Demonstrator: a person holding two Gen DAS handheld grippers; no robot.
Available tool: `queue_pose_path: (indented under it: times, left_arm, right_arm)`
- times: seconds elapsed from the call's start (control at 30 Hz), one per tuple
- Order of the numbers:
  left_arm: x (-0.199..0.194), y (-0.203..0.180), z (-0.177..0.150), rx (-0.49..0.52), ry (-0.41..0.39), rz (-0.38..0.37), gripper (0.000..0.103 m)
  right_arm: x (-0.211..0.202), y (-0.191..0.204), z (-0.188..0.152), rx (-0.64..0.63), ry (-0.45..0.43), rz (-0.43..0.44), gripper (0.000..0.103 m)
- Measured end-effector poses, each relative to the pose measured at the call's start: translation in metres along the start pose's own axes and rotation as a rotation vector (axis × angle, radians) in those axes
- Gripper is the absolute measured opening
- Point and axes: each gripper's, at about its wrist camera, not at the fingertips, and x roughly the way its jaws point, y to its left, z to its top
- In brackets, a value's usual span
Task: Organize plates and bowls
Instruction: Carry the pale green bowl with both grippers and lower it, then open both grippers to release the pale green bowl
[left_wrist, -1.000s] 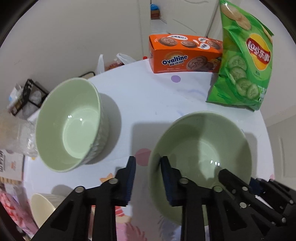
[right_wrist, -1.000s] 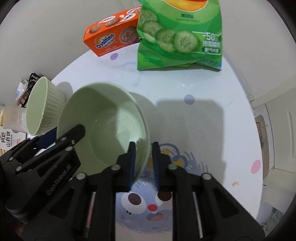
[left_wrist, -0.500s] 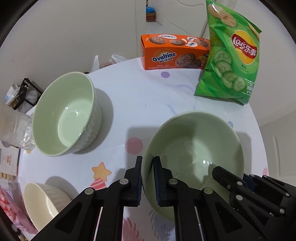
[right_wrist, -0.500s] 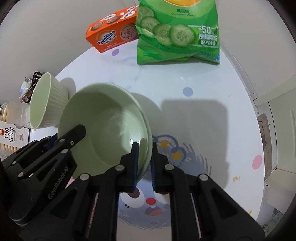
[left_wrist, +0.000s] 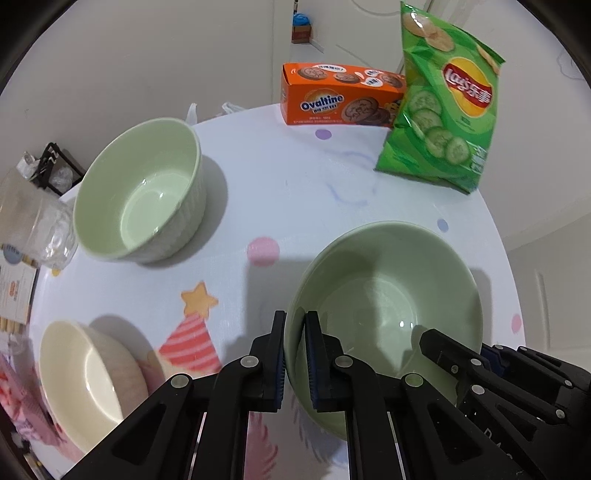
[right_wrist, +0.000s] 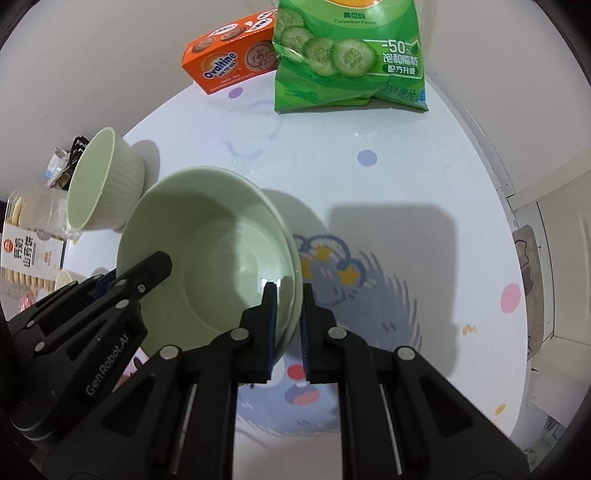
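Observation:
A wide, smooth green bowl (left_wrist: 384, 288) (right_wrist: 218, 251) is held by both grippers at once. My left gripper (left_wrist: 294, 354) is shut on its left rim, one pad inside and one outside. My right gripper (right_wrist: 287, 328) is shut on the opposite rim. Each gripper shows in the other's view at the bowl's far side. A deeper, ribbed green bowl (left_wrist: 144, 192) (right_wrist: 101, 181) stands to the left on the table. A cream bowl (left_wrist: 83, 380) sits at the near left, and only a sliver of it (right_wrist: 66, 278) shows in the right wrist view.
The round white table (left_wrist: 295, 192) has cartoon prints. At its far edge stand an orange Ovaltine box (left_wrist: 340, 96) and a green crisps bag (left_wrist: 447, 107). Clear plastic packs (left_wrist: 33, 225) and snack boxes (right_wrist: 31, 254) crowd the left edge. A wall lies behind.
My left gripper closed from a wide gap onto the smooth bowl's left rim. Both views have slid across the table, bringing the cream bowl into the left wrist view.

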Motion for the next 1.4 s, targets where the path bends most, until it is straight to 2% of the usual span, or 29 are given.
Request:
queue_pose_path:
  times: [0.2, 0.5, 0.8, 1.07, 1.2, 1.23, 1.27, 1.3, 1.33, 1.37, 1.4]
  left_arm:
    - [-0.023, -0.004, -0.044, -0.026, 0.012, 0.003, 0.008]
    - [-0.029, -0.015, -0.112, -0.047, 0.06, -0.008, 0.008]
    - [-0.02, -0.022, -0.134, -0.06, 0.057, 0.003, 0.009]
    - [-0.019, -0.026, -0.14, -0.033, 0.036, 0.021, 0.011]
    - [-0.019, -0.023, -0.14, -0.055, 0.042, 0.026, 0.025]
    - [-0.02, -0.021, -0.141, -0.061, 0.043, 0.029, 0.032]
    - [-0.023, -0.018, -0.142, -0.064, 0.04, 0.028, 0.044]
    - [-0.028, -0.016, -0.143, -0.069, 0.029, 0.023, 0.052]
    - [-0.031, -0.014, -0.142, -0.071, 0.019, 0.022, 0.063]
    - [-0.039, -0.01, -0.142, -0.074, 0.001, 0.024, 0.069]
    - [-0.047, -0.007, -0.142, -0.075, -0.018, 0.024, 0.071]
  right_arm:
    - [-0.014, 0.005, -0.03, -0.032, 0.015, -0.006, 0.013]
    - [-0.023, -0.001, -0.092, -0.08, 0.067, -0.034, 0.013]
    - [-0.02, -0.01, -0.119, -0.108, 0.08, -0.059, 0.013]
    - [-0.02, -0.016, -0.13, -0.116, 0.077, -0.059, 0.013]
    - [-0.023, -0.014, -0.131, -0.123, 0.061, -0.064, 0.014]
    - [-0.027, -0.014, -0.131, -0.125, 0.054, -0.068, 0.014]
    - [-0.03, -0.015, -0.131, -0.126, 0.046, -0.072, 0.015]
    - [-0.033, -0.015, -0.131, -0.123, 0.038, -0.073, 0.018]
    - [-0.036, -0.016, -0.131, -0.119, 0.033, -0.076, 0.022]
    - [-0.04, -0.017, -0.131, -0.114, 0.024, -0.081, 0.031]
    - [-0.046, -0.018, -0.13, -0.111, 0.012, -0.085, 0.039]
